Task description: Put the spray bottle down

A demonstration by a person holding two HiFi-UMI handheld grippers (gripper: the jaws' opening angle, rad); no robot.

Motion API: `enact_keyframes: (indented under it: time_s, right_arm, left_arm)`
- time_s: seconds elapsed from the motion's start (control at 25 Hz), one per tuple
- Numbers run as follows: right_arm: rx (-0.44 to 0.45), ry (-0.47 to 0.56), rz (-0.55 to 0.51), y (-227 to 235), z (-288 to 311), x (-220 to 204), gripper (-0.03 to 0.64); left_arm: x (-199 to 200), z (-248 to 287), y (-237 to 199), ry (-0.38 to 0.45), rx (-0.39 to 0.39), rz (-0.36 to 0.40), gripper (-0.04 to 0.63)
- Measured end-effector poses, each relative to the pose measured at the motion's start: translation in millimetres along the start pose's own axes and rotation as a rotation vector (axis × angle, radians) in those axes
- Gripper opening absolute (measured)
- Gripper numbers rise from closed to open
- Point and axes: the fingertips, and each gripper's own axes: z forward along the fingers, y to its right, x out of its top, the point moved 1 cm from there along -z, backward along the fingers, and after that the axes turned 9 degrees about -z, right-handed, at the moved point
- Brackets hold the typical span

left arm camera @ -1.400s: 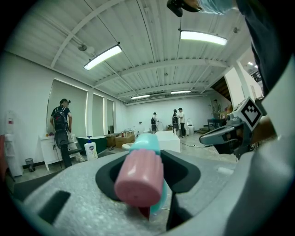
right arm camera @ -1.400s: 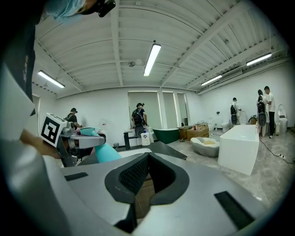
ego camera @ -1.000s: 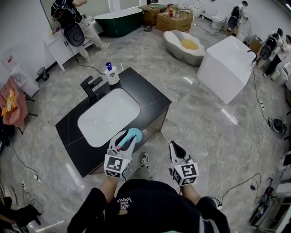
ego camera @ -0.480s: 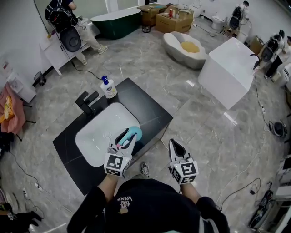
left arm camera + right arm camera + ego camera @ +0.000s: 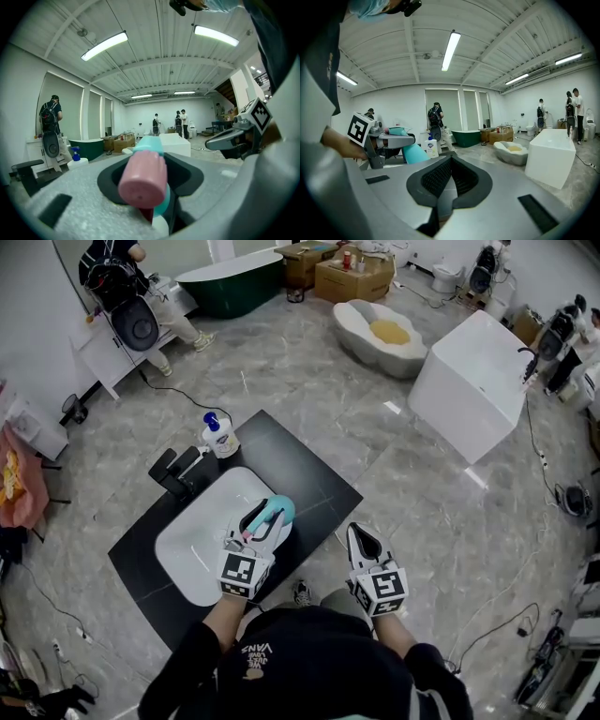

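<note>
The spray bottle is teal with a pink nozzle, and my left gripper is shut on it. It hangs over the near right edge of the white basin, which is set in a black counter. In the left gripper view the pink nozzle points at the camera from between the jaws. My right gripper is shut with nothing in it, off the counter's right corner, above the floor. The right gripper view shows its pads meeting, and the teal bottle to the left.
A black faucet and a white pump soap bottle stand at the counter's far side. A white rectangular tub, an oval tub and a green tub stand on the marble floor. A person is at the back left.
Both grippers have moved forward together. The counter and basin now lie closer under them, and the bottle has gone from the counter's front edge to over the basin's rim. The grip is unchanged.
</note>
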Motion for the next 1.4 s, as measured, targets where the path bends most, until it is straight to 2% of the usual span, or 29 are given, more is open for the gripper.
enact_keyframes:
  time_s: [0.28,0.88,1.12,1.4]
  right_arm:
    - [0.040,-0.003,0.003,10,29,0,0.002]
    - [0.256,-0.039,-0.045,52,102,9,0.002]
    - [0.323,-0.057,-0.045,64,127,8,0.002]
    - [0.398,-0.061,-0.051,72,149,1,0.002]
  left_arm:
    - [-2,26,-15,-0.016,0.021,-0.007,0.161]
    - [-8,108,-55,-0.039,0.178,-0.020,0.161]
    - [-14,140,-71,-0.061,0.208,0.006,0.161]
    - [-24,167,-97,-0.092,0.266,-0.001,0.161]
